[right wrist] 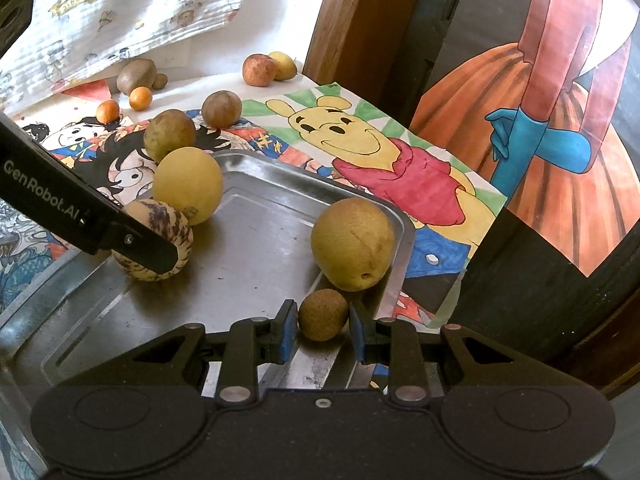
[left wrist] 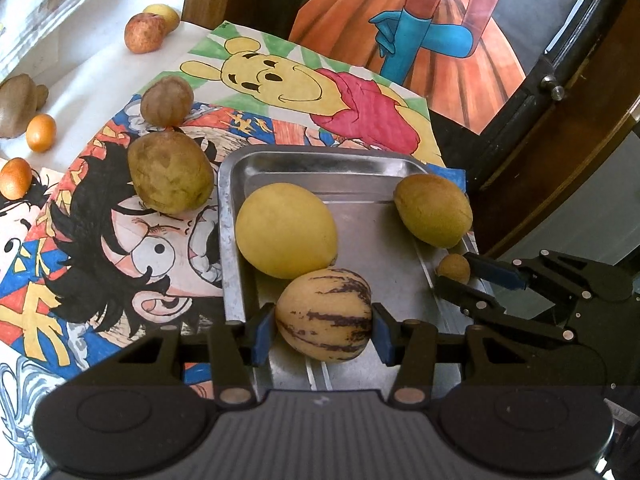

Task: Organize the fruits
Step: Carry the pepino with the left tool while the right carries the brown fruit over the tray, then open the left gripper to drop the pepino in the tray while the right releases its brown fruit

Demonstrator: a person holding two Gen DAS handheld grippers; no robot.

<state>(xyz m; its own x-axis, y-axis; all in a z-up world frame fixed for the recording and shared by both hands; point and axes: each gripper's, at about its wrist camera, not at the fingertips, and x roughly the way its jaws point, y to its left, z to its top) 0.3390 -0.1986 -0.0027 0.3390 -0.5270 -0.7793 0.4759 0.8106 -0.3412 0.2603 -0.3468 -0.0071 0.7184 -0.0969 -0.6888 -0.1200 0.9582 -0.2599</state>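
Observation:
A metal tray lies on cartoon drawings. In it are a large yellow fruit, an olive-yellow fruit, a striped melon and a small brown fruit. My left gripper has its blue pads against both sides of the striped melon, which rests in the tray. My right gripper straddles the small brown fruit with small gaps at the pads.
Outside the tray lie two brown-green fruits, two small oranges, a reddish apple, a yellow fruit and a brown fruit. A wooden post and a dark door stand behind, past the table's right edge.

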